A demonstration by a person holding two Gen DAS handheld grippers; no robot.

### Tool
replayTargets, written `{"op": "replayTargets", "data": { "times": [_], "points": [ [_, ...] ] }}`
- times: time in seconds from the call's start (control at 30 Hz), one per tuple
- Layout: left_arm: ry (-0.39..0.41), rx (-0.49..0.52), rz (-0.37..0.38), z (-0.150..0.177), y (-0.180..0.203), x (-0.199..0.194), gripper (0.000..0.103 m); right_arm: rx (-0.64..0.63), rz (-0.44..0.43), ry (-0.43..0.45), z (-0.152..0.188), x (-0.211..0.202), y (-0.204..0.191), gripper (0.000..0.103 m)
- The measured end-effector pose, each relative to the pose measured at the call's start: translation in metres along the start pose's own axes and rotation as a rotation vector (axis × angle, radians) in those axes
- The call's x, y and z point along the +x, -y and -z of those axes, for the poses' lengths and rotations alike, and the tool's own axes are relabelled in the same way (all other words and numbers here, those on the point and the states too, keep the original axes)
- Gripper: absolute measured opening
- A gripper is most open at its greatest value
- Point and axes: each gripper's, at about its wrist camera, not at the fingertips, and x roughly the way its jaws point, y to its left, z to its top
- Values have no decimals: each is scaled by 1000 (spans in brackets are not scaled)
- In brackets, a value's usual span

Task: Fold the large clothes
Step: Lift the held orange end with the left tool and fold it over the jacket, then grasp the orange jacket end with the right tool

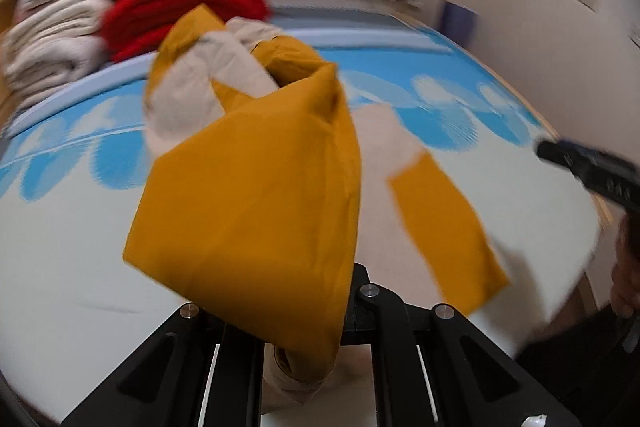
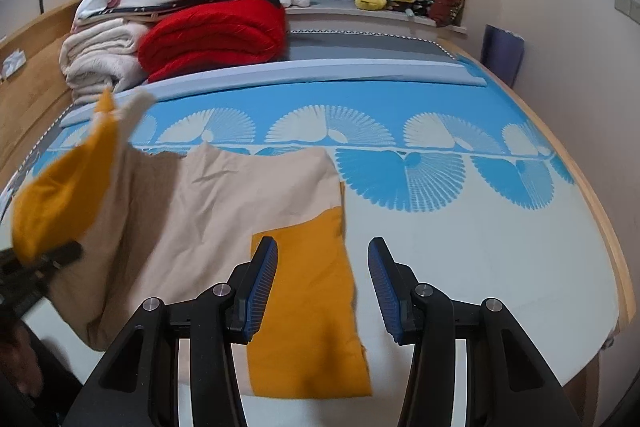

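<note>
Even indoor light; left wrist view motion-blurred, perhaps defocused; fisheye edges bend.

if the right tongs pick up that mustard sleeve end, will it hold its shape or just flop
Probably flop: the mustard and beige garment lies flat and creased on the bed, and the part pinched by the left tongs sags in loose folds. It looks thin, so likely light. The open right tongs would likely drag the mustard sleeve end and bunch it.

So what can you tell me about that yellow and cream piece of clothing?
The garment is thin woven-looking cloth in mustard yellow and cream panels. Most of it lies creased on the bed, a yellow panel nearest the open right gripper. One bunched yellow end is lifted off the bed, pinched in the left gripper.
</note>
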Motion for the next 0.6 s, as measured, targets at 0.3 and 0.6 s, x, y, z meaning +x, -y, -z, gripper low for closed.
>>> {"op": "replayTargets", "data": {
  "times": [0.3, 0.6],
  "points": [
    [-288, 71, 234, 27, 39, 47, 50, 108, -123, -77, 7, 9, 17, 52],
    [-160, -215, 340, 13, -44, -23, 58, 328, -424, -328, 24, 73, -4, 68]
  ]
}}
